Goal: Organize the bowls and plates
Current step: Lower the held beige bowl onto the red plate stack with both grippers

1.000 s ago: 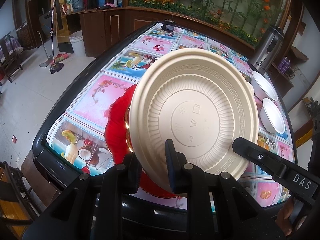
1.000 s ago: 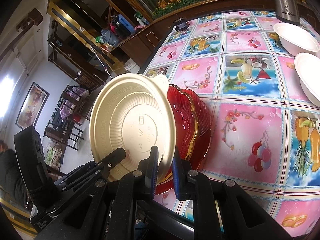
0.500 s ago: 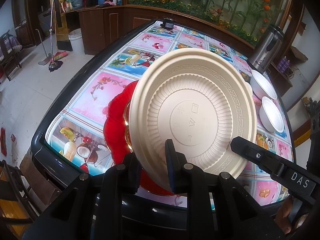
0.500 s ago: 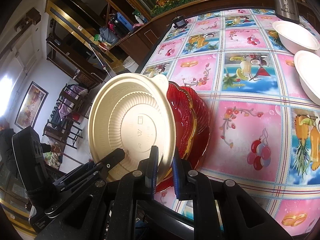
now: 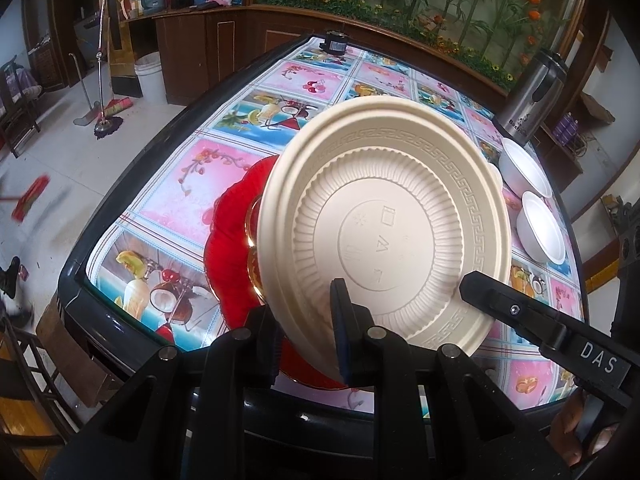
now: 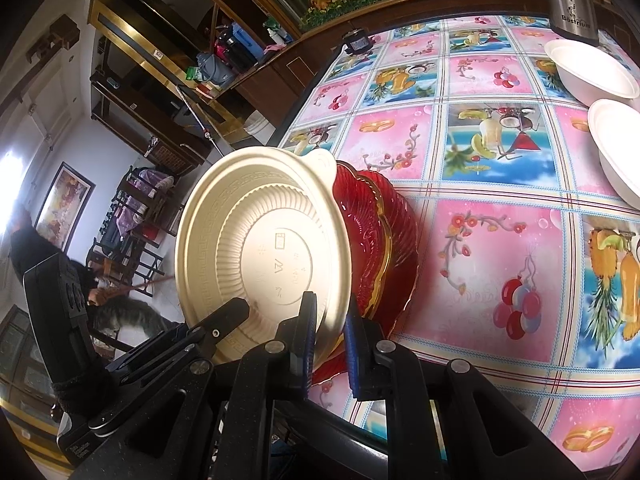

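Note:
A cream plastic plate (image 5: 384,224) is held tilted on edge, its underside toward both cameras. My left gripper (image 5: 306,336) is shut on its lower rim. My right gripper (image 6: 328,334) is shut on the same plate (image 6: 260,256) at its rim. Behind it lie red plates with gold trim (image 5: 230,248), stacked on the table near its front edge; they also show in the right wrist view (image 6: 384,248). Two white bowls (image 5: 540,232) sit at the right side of the table, also seen in the right wrist view (image 6: 592,68).
The table (image 5: 224,168) has a bright fruit-pattern cloth and a dark rim. A steel thermos (image 5: 532,100) stands at the far right. A small black object (image 5: 335,44) sits at the far end. Cabinets, a mop and chairs stand on the floor at the left.
The view has shifted only slightly; the cream plate stays gripped by both grippers in about the same tilted pose over the red plates.

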A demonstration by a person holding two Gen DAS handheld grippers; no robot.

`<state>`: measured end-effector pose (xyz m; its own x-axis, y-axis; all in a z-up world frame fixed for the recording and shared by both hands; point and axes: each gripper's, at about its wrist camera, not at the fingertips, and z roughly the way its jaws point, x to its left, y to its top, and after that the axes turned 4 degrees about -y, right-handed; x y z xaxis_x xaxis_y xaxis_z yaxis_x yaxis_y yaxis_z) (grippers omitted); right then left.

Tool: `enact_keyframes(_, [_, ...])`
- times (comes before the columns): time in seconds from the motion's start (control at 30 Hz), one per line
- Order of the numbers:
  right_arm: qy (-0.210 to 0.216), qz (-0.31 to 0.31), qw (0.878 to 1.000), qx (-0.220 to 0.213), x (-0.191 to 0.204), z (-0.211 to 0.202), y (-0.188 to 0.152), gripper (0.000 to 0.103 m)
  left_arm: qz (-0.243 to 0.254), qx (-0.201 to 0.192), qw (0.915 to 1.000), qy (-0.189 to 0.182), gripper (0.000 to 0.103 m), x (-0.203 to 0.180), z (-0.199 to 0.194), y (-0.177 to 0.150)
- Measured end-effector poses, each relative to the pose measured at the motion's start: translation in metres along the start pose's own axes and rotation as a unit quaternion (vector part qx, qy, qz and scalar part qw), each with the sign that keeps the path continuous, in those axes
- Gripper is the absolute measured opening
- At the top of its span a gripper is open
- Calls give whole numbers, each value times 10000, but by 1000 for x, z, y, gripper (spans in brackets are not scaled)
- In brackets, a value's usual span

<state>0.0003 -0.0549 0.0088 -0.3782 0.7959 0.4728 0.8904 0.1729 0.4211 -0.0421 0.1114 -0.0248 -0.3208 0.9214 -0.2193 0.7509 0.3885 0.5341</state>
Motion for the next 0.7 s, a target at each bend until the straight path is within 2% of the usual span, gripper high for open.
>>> enact_keyframes(0.37, [-37, 10, 10000, -20, 2, -3, 8, 13, -167, 283, 9991, -265, 19, 5, 6, 13])
enact_keyframes(0.7, [-13, 139, 9997, 221, -3, 14, 15, 14, -328, 555, 9974, -309, 19, 14, 21, 15])
